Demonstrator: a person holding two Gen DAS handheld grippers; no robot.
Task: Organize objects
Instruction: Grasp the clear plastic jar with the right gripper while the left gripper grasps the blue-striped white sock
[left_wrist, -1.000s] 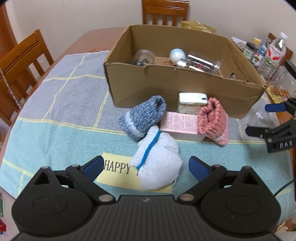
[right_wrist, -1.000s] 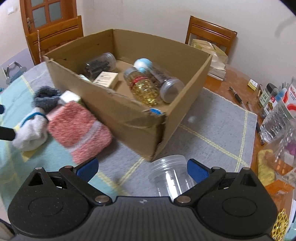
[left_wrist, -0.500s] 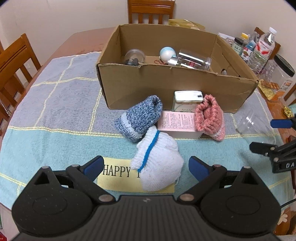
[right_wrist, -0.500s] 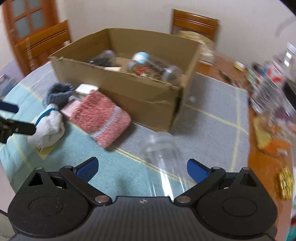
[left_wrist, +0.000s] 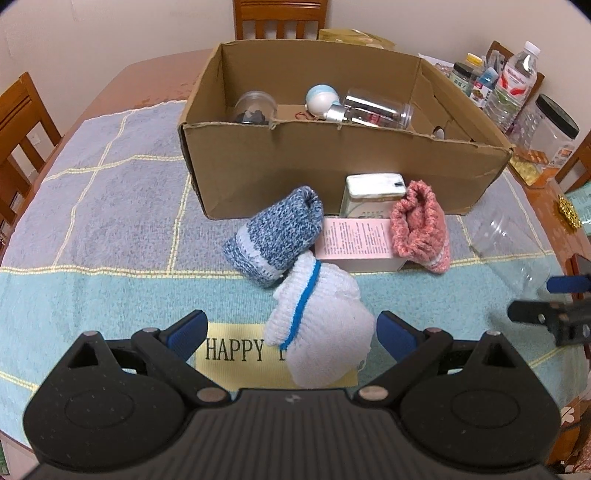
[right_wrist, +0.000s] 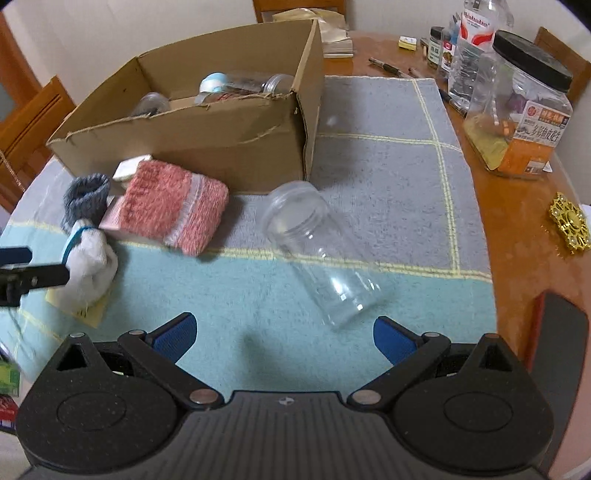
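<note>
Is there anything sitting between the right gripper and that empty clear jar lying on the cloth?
Nothing visible. The clear jar lies on its side straight ahead of the open right gripper, with only bare cloth between them. The pink sock lies off to the left.

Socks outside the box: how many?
3, all in front of the cardboard box: blue-grey sock on the left, pink sock on the right against the pink carton, white sock nearest, between the left gripper's fingers. Box interior partly hidden.
</note>
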